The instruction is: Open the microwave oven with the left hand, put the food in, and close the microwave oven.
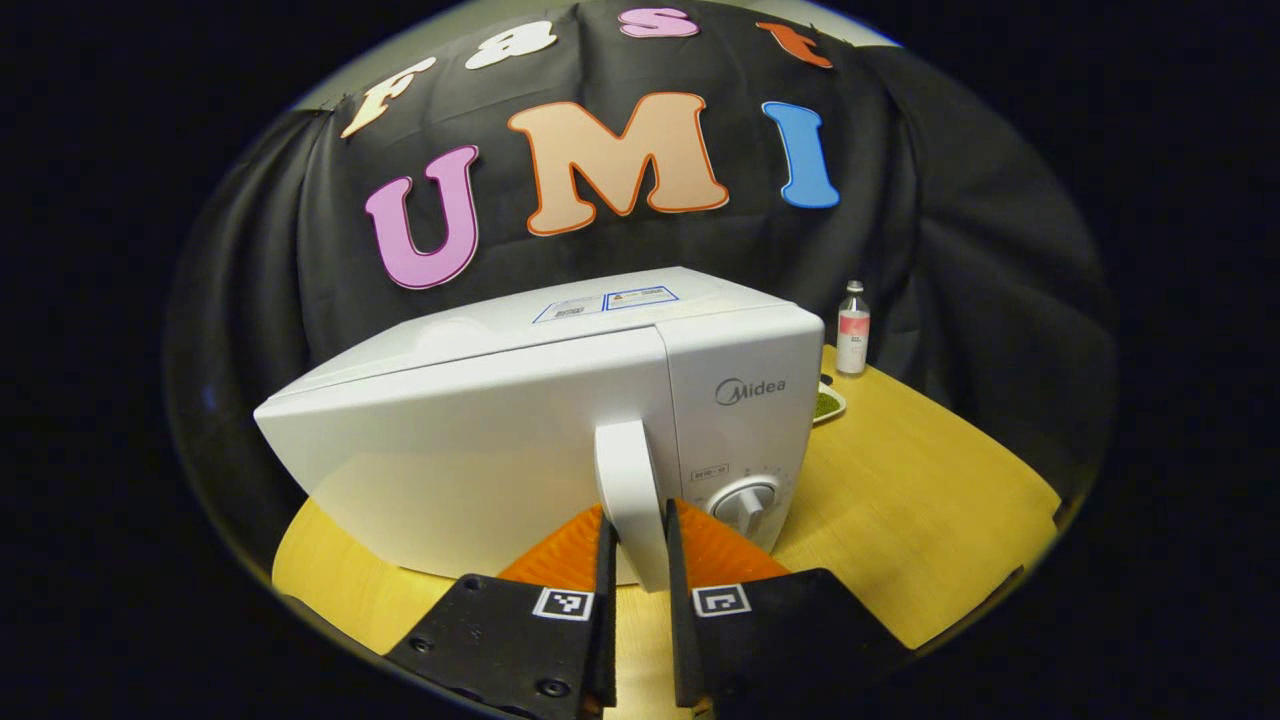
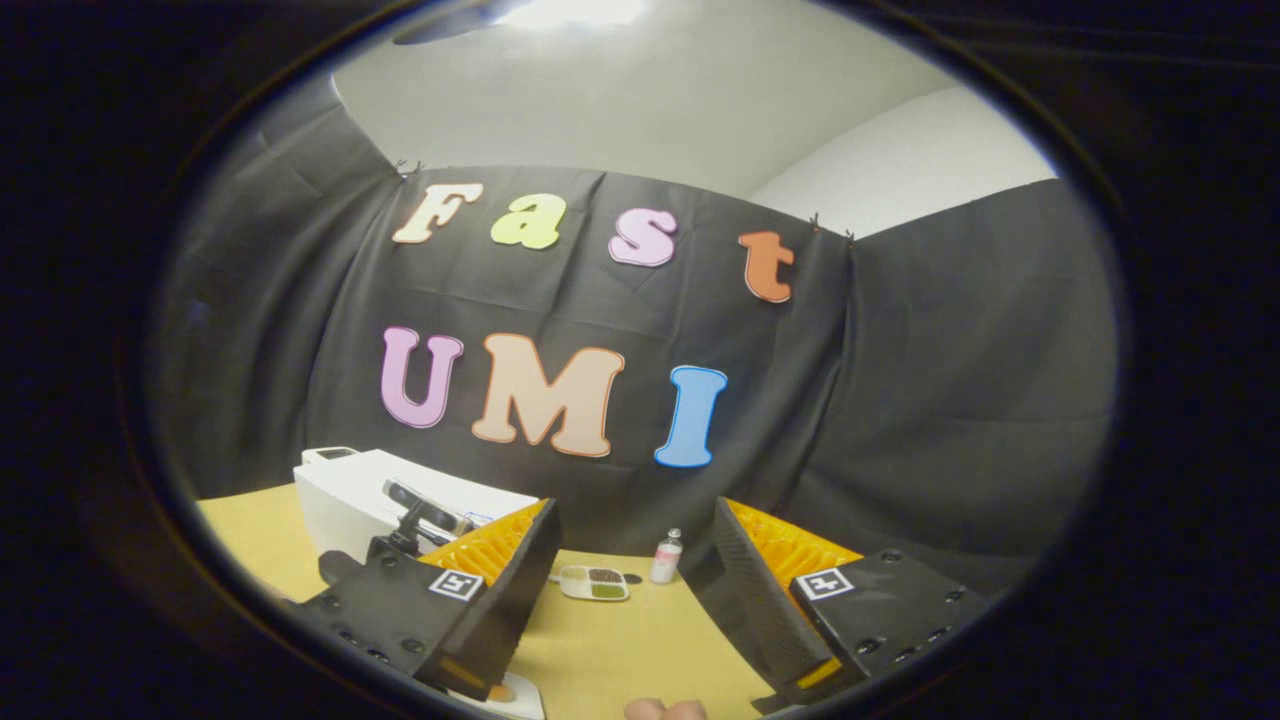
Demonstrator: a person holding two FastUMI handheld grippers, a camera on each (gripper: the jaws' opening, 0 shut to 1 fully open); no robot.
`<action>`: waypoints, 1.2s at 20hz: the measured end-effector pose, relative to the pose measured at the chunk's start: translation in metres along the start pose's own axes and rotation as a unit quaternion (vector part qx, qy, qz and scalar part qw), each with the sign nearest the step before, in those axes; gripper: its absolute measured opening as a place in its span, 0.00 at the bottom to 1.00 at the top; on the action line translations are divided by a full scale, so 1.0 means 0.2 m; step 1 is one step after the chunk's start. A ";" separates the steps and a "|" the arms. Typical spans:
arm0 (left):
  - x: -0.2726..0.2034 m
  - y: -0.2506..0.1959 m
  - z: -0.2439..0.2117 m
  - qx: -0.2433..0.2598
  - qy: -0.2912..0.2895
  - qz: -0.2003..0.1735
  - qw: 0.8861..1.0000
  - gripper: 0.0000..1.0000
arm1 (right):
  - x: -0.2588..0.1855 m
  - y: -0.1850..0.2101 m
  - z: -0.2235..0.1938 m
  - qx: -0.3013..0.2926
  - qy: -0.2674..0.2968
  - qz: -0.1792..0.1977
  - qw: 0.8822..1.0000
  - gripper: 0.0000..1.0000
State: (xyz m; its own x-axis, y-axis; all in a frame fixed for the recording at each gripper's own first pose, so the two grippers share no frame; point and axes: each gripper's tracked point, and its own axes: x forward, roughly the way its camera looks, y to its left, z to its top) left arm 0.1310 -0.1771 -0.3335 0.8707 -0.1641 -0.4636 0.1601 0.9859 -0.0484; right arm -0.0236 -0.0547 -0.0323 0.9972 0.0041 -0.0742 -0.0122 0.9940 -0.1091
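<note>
We are seeing the left gripper point(image 1: 636, 560) sitting narrow, its two fingers flanking the white door handle point(image 1: 630, 490) of the microwave oven point(image 1: 520, 400); both fingers look pressed on the handle, one each side. The door is looking closed, flush with the control panel. Just right of the fingers, the round dial point(image 1: 747, 500) is sitting on the panel. Farther right and beyond the oven's corner, a food tray point(image 1: 828, 402) is peeking out on the wooden table point(image 1: 920, 500), and a small bottle point(image 1: 852, 330) is standing upright behind it, near the black cloth.

In the right gripper view we are seeing the right gripper point(image 2: 632, 590) spread wide, nothing between its fingers. Straight ahead between the fingers, the food tray point(image 2: 594, 583) is lying on the table point(image 2: 640, 640), the bottle point(image 2: 666, 557) just right of it. Left of the left finger, the oven point(image 2: 390, 500) is standing with the other gripper point(image 2: 415, 525) in front of it.
</note>
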 end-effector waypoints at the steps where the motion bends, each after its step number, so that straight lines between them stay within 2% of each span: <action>1: 0.00 0.00 0.00 -0.009 -0.002 -0.004 1.000 0.20 | 0.00 0.00 0.00 -0.002 -0.001 0.001 1.000 0.96; 4: 0.00 -0.01 0.00 -0.017 -0.020 -0.024 0.999 0.14 | -0.01 0.00 -0.01 -0.001 0.003 0.000 1.000 0.96; 9: -0.02 0.00 0.02 -0.017 -0.026 -0.025 0.999 0.08 | 0.02 0.03 -0.02 0.010 0.005 0.007 1.000 0.97; 10: -0.07 0.00 -0.06 -0.034 0.000 -0.025 0.999 0.06 | 0.03 0.03 -0.02 0.010 0.005 0.008 1.000 0.96; 11: -0.16 0.00 -0.08 -0.045 -0.007 -0.030 0.998 0.06 | 0.03 0.04 -0.02 0.010 0.003 0.008 1.000 0.96; 12: -0.22 0.01 -0.05 -0.043 -0.035 -0.034 0.998 0.06 | 0.03 0.04 -0.02 0.012 0.003 0.007 1.000 0.97; 14: -0.35 0.02 -0.12 -0.019 -0.037 -0.044 0.998 0.05 | 0.04 0.06 -0.07 0.020 0.010 0.009 1.000 0.96; 18: -0.59 0.13 -0.23 -0.039 -0.024 -0.061 0.997 0.06 | 0.07 0.19 -0.17 0.042 0.038 0.038 0.998 0.97; 21: -0.79 0.24 -0.32 -0.027 -0.021 -0.048 0.998 0.07 | 0.07 0.27 -0.30 0.074 0.068 0.050 0.994 0.97; 24: -0.94 0.38 -0.40 -0.027 -0.014 -0.035 0.999 0.13 | 0.06 0.36 -0.48 0.071 0.102 0.060 0.990 0.97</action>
State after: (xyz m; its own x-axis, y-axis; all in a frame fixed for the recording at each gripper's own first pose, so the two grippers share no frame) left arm -0.0574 -0.0696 -0.3219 0.8710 -0.2325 -0.4327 0.1964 0.9723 -0.1270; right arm -0.0206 0.0060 -0.1358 0.9536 0.1159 -0.2780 -0.1057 0.9931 0.0515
